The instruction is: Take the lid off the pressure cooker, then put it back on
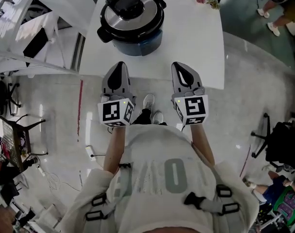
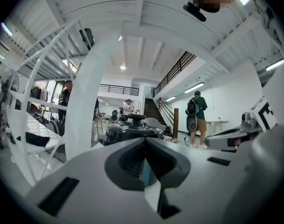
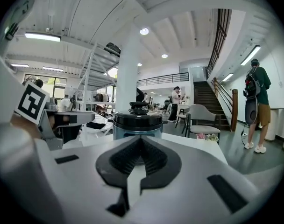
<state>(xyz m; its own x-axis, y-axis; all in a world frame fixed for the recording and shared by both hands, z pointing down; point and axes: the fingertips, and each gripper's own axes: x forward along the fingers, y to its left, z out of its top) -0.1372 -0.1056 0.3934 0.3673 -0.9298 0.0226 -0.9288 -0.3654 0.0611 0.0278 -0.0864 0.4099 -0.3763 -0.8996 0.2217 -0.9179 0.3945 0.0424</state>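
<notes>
Grey plastic is forming the left gripper (image 1: 121,66), which is hovering over the near edge of the white table (image 1: 201,47). Its jaws are lying pressed together with nothing between them, as its own view is showing. It is pointing toward 12 o'clock in the head view, level with its partner.

At about 1 o'clock from it, the pressure cooker (image 1: 135,45) is sitting on the table's far left part, clear of both tools. Its lid (image 1: 147,21) is resting on the pot, with a black knob (image 1: 129,4) at the centre, and black handles (image 1: 103,34) are sticking out at 2 and 8 o'clock.

The right gripper (image 1: 180,66) is hovering at about 5 o'clock from the cooker, also over the near edge. Its jaws are lying fully together, holding and touching nothing.

At the table's far right corner, near 1 o'clock from this gripper, a small sprig of pink flowers (image 1: 208,2) is lying. Further right, in the right gripper view, a person with a backpack (image 3: 256,97) is standing beside a staircase (image 3: 202,94).
</notes>
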